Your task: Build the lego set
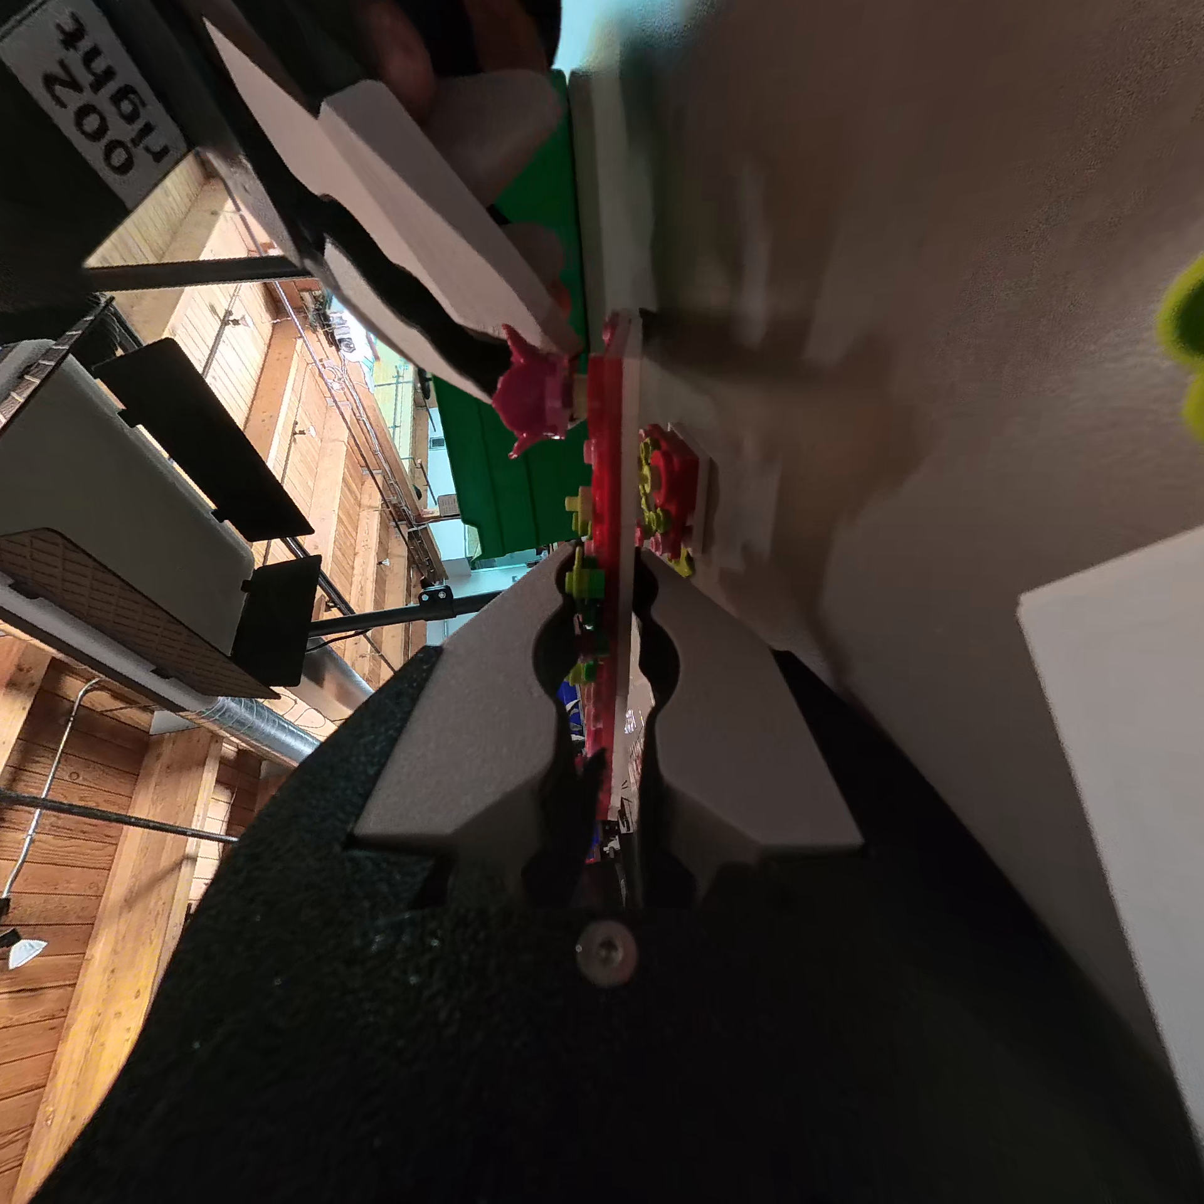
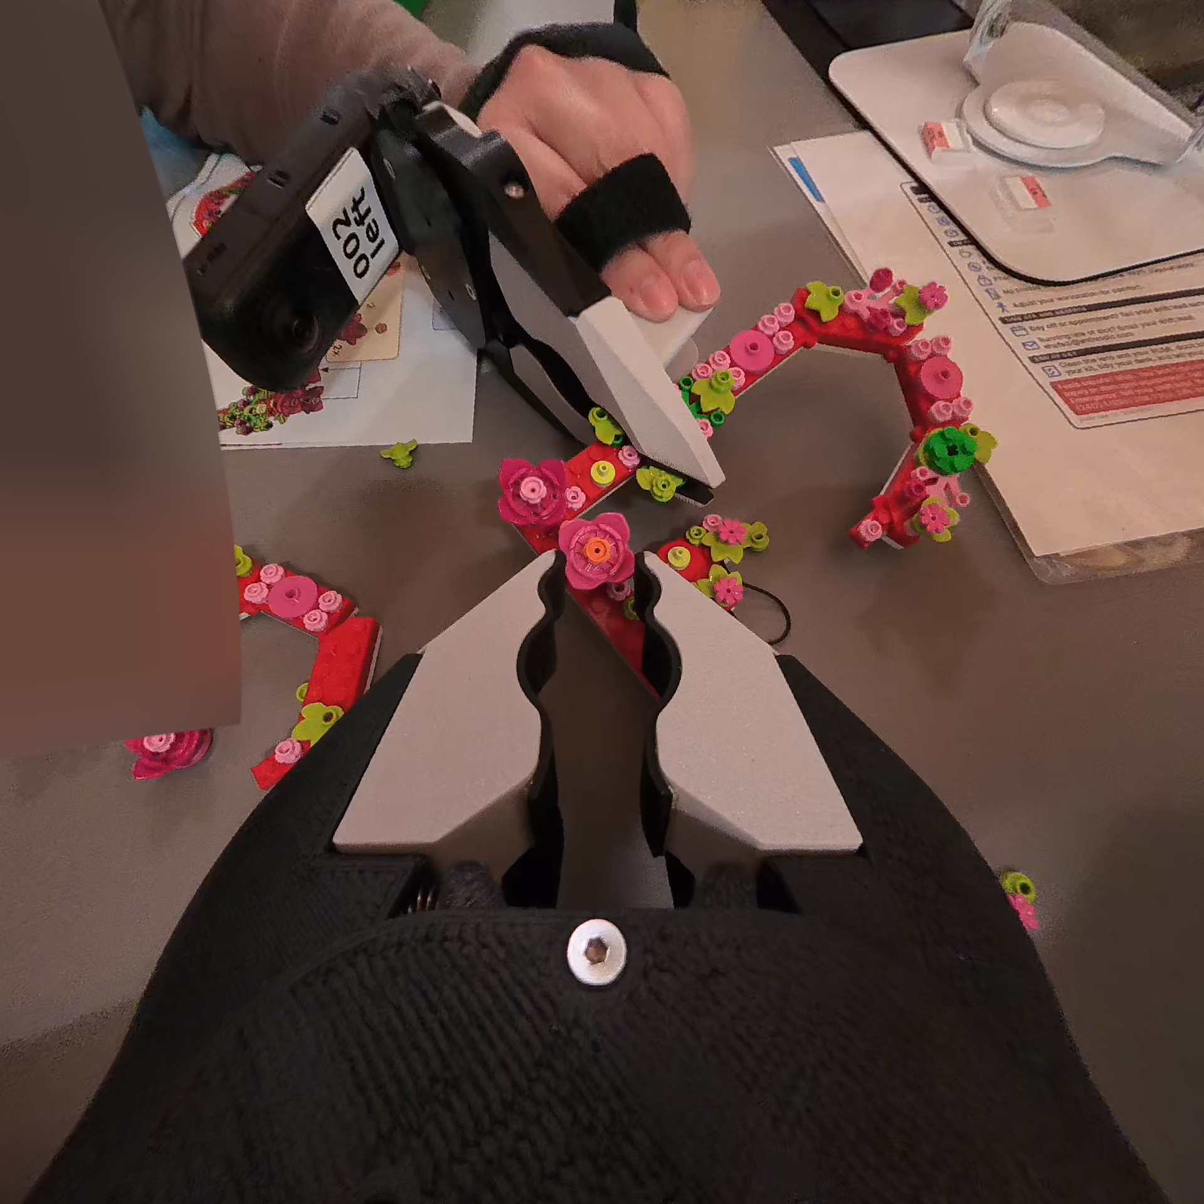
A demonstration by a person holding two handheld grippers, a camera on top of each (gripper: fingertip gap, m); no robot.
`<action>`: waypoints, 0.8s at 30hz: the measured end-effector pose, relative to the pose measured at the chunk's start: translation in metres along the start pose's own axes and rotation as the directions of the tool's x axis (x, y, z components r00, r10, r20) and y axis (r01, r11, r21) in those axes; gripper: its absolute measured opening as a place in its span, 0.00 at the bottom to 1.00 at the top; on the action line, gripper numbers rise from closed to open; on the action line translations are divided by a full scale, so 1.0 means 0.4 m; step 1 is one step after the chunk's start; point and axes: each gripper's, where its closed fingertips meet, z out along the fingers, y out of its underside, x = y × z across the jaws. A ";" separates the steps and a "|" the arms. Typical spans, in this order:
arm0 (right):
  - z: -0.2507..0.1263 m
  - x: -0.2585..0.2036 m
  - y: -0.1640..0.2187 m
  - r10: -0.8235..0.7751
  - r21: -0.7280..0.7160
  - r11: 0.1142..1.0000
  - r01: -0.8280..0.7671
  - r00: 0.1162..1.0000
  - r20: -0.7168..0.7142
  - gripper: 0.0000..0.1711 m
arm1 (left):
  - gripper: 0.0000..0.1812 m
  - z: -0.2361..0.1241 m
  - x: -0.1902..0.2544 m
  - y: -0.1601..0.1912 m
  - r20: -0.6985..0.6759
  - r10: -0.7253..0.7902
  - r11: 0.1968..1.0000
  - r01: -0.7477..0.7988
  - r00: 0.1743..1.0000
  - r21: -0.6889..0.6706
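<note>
My left gripper (image 1: 609,573) is shut on a red lego strip (image 1: 602,456) studded with lime leaves, seen edge-on and held above the grey table. In the right wrist view it (image 2: 700,482) clamps that strip (image 2: 586,469) from the upper left. My right gripper (image 2: 596,567) holds a magenta flower (image 2: 594,550) with an orange centre between its fingertips, right at the strip. That flower (image 1: 534,397) shows at the right gripper's white fingertips in the left wrist view. A second magenta flower (image 2: 531,492) sits on the strip's end.
A large red arch (image 2: 847,332) with pink and green pieces lies at the back right. Another red section (image 2: 345,651) and a loose flower (image 2: 166,749) lie at the left. An instruction sheet (image 2: 404,391), papers (image 2: 1075,456) and a white tray (image 2: 977,163) lie around. Across from one pair of fingers to the other is roughly 4 cm. My left tips are roughly 8 cm from the large red arch (image 2: 847,332).
</note>
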 end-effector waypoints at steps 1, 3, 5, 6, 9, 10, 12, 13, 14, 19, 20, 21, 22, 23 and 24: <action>-0.001 0.001 -0.001 0.001 -0.010 1.000 -0.001 1.000 -0.001 0.11 | 0.06 0.000 0.000 0.000 0.000 0.000 1.000 0.000 1.000 0.001; -0.011 0.012 -0.009 0.012 -0.007 1.000 -0.013 1.000 -0.013 0.11 | 0.06 0.001 -0.002 -0.001 0.004 0.003 1.000 -0.003 1.000 0.000; -0.022 0.021 -0.025 0.046 0.021 0.999 -0.047 0.999 0.003 0.11 | 0.06 0.002 -0.003 -0.004 0.009 0.006 1.000 -0.007 1.000 0.004; -0.024 0.021 -0.034 0.059 0.031 0.998 -0.060 0.998 0.023 0.11 | 0.06 0.003 -0.004 -0.004 0.009 0.007 1.000 -0.007 1.000 0.004; -0.007 0.016 -0.041 0.063 0.010 0.998 -0.064 0.993 0.097 0.11 | 0.06 0.004 -0.003 -0.004 0.005 0.000 1.000 0.000 1.000 0.005; 0.002 0.013 -0.042 0.070 -0.003 0.998 -0.070 0.989 0.129 0.11 | 0.06 0.004 -0.003 -0.003 0.004 -0.001 1.000 0.001 1.000 0.004; 0.018 0.009 -0.047 0.082 -0.019 0.997 -0.079 0.978 0.191 0.11 | 0.06 0.004 -0.003 -0.003 0.004 -0.001 1.000 0.001 1.000 0.003; 0.026 0.009 -0.049 0.087 -0.028 0.996 -0.083 0.972 0.216 0.11 | 0.06 0.005 -0.003 -0.003 0.003 -0.002 1.000 0.002 1.000 0.002; 0.033 0.009 -0.048 0.090 -0.040 0.996 -0.082 0.967 0.237 0.11 | 0.06 0.005 -0.002 -0.002 0.001 -0.004 1.000 0.004 1.000 0.001; 0.046 0.013 -0.050 0.084 -0.081 0.995 -0.062 0.950 0.300 0.11 | 0.06 0.008 0.003 0.002 -0.018 -0.021 1.000 0.021 1.000 -0.007; 0.046 0.013 -0.049 0.076 -0.091 0.995 -0.051 0.950 0.303 0.11 | 0.06 0.008 0.003 0.002 -0.020 -0.022 1.000 0.022 1.000 -0.006; 0.046 0.013 -0.048 0.072 -0.103 0.994 -0.042 0.950 0.304 0.11 | 0.06 0.008 0.003 0.002 -0.021 -0.023 1.000 0.023 1.000 -0.007; 0.046 0.014 -0.048 0.066 -0.116 0.993 -0.032 0.951 0.301 0.11 | 0.06 0.009 0.003 0.003 -0.021 -0.023 1.000 0.023 1.000 -0.010; 0.045 0.016 -0.049 0.061 -0.126 0.992 -0.024 0.954 0.293 0.11 | 0.06 0.010 0.003 0.004 -0.022 -0.024 1.000 0.024 0.999 -0.012; 0.044 0.017 -0.053 0.059 -0.132 0.991 -0.021 0.957 0.285 0.11 | 0.06 0.010 0.003 0.004 -0.022 -0.024 1.000 0.024 0.999 -0.014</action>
